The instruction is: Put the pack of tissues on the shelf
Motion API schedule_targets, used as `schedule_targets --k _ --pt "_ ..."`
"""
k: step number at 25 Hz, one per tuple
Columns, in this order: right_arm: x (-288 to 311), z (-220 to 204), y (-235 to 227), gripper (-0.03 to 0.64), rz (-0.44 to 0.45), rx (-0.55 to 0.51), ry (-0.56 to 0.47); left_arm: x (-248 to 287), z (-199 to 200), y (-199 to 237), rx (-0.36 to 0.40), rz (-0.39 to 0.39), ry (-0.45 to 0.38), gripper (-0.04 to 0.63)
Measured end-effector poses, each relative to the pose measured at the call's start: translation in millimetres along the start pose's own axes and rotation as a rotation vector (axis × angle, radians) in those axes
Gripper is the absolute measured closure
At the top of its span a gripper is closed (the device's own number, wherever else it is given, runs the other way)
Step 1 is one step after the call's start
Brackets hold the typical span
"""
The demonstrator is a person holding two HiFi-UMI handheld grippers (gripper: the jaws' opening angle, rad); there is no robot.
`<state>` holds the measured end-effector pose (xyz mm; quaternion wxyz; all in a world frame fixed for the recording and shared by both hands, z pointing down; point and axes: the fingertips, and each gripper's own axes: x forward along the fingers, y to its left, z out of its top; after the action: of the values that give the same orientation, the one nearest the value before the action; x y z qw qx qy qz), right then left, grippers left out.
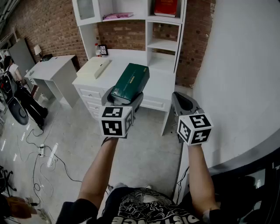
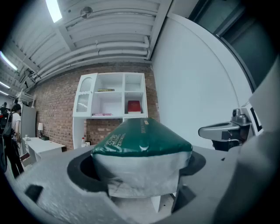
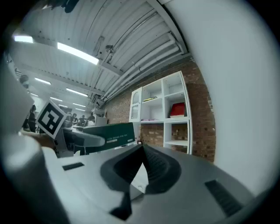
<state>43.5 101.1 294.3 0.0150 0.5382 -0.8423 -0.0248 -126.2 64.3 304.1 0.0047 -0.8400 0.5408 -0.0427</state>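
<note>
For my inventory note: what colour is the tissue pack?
Tissue pack: dark green, pale end; best in left gripper view.

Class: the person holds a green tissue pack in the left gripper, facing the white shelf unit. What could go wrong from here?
The left gripper holds the soft tissue pack by one end only, so it may sag or slip out. Swinging the long pack into the shelf unit could knock the red item already there.

The middle cubby (image 1: pixel 162 43) looks open; a red box (image 1: pixel 165 7) fills the one above.
</note>
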Motion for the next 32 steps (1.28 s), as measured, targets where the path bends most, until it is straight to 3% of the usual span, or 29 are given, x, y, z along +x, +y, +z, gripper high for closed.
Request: schedule_targets --k 18,32 --pt "33 -14 -57 0.614 -0.036 0.032 0.002 80 -3 -14 -0.007 -0.039 0.009 0.133" --pt "161 -15 -101 0.614 -0.100 0.006 0.019 216 -5 40 -0.005 -0.140 0.011 0.133"
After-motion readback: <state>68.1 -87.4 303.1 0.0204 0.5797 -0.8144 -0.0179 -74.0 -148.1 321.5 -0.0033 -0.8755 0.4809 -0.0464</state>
